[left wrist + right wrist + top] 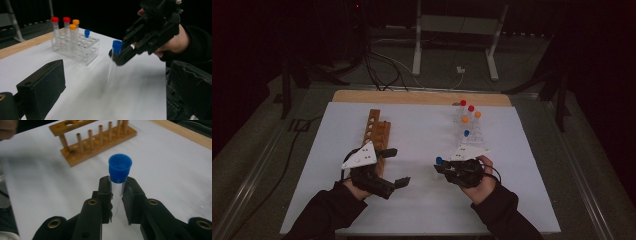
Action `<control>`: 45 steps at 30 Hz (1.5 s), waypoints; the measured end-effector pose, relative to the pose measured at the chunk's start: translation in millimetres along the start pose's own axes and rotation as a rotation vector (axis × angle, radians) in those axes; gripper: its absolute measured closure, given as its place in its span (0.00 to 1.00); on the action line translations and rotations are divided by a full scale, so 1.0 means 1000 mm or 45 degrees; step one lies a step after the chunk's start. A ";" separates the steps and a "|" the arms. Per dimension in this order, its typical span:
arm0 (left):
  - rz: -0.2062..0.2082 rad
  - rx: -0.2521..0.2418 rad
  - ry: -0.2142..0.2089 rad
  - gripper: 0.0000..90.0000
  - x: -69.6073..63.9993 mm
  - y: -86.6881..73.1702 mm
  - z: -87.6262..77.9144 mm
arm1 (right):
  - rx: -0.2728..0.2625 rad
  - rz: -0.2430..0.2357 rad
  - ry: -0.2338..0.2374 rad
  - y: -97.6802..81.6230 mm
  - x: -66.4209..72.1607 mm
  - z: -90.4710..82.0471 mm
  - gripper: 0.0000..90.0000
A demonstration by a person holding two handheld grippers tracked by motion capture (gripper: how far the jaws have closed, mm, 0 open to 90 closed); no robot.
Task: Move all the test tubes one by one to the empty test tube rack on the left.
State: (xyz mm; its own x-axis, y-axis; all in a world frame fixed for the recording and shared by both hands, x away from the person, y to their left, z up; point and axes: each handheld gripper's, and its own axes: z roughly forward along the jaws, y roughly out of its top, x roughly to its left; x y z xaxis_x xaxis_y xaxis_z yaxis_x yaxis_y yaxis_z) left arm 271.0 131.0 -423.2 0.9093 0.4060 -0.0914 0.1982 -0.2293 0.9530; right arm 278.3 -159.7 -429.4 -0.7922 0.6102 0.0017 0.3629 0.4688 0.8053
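1. White table sheet is the largest thing I am working over, and its smoothness is the first risk: a tube dropped here is likely rolling away toward an edge.

2. Wooden rack is lying left of centre in the high view, and at the upper middle of the right gripper view, with its pegs and holes facing me. I am judging it to be where the tube is heading. It looks light, so a misaimed tube pushing on it could be shoving or tipping it.

3. Clear rack is sitting at the upper left of the left gripper view, holding red- and orange-capped tubes and one blue-capped one. Swinging back near it could be knocking those over.

4. Left gripper is hovering at the lower left of centre in the high view, jaws spread wide and empty, close to the wooden rack. It may be bumping the rack, or crossing the other hand's path.

5. Right gripper is clamping the blue-capped tube just below its cap.

6. That tube is hanging clear of the table at the middle of the left gripper view, body slanting down. Pinched so high on smooth plastic, it may be swivelling or slipping in the jaws, so the bottom end could be missing a hole.
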 end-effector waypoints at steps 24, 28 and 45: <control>0.084 0.076 -0.018 0.56 -0.006 0.008 0.046 | 0.004 -0.056 0.077 0.009 0.023 0.016 0.86; 0.092 0.091 -0.018 0.62 -0.005 0.007 0.049 | 0.004 -0.051 0.079 0.009 0.023 0.016 0.86; 0.149 0.119 -0.028 0.86 -0.007 0.009 0.053 | -0.009 -0.043 0.080 0.008 0.023 0.014 0.84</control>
State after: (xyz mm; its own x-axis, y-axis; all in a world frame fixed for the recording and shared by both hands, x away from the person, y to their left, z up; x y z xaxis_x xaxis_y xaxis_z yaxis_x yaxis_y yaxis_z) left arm 286.1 78.9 -429.2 0.9356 0.3528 0.0113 0.1229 -0.3555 0.9266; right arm 270.0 -132.6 -431.5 -0.8332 0.5528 0.0110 0.3319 0.4840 0.8097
